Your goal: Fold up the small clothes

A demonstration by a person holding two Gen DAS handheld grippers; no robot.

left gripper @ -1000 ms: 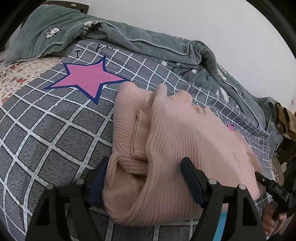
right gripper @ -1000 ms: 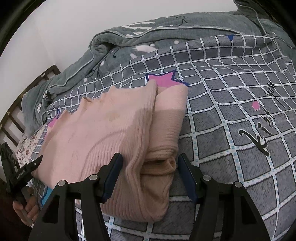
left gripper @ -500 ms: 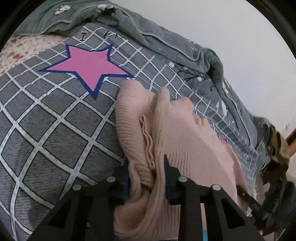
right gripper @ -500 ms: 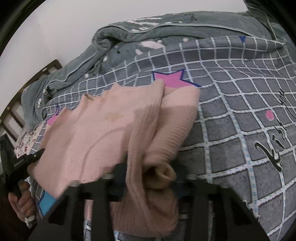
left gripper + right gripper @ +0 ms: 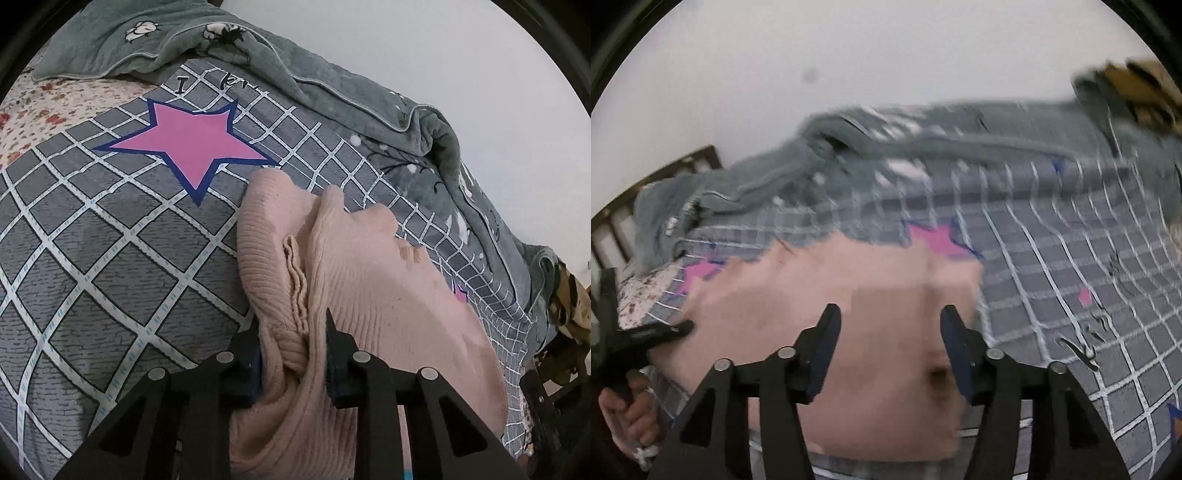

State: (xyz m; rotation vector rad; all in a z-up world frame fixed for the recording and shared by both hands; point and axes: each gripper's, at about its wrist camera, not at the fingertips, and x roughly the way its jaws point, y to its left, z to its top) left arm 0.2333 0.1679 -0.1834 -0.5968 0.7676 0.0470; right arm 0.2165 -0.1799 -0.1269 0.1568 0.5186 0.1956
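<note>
A folded pink ribbed sweater (image 5: 369, 295) lies on the grey checked bedcover (image 5: 110, 258). My left gripper (image 5: 293, 345) is shut on a bunched fold at the sweater's near left edge. In the right wrist view, which is motion-blurred, the sweater (image 5: 849, 295) lies below and ahead of my right gripper (image 5: 890, 332). Its jaws stand apart with nothing between them, above the sweater's near right part. The left gripper's body and the hand holding it (image 5: 631, 354) show at the left edge of that view.
A rumpled grey-green blanket (image 5: 332, 88) runs along the far side of the bed against the white wall. A pink star (image 5: 192, 144) is printed on the cover left of the sweater. A floral sheet (image 5: 44, 107) shows at far left. A wooden headboard (image 5: 646, 192) is at the left.
My left gripper has closed on the sweater's left fold and holds it. My right gripper closed on the right side, then opened and pulled up and back, leaving the sweater lying.
</note>
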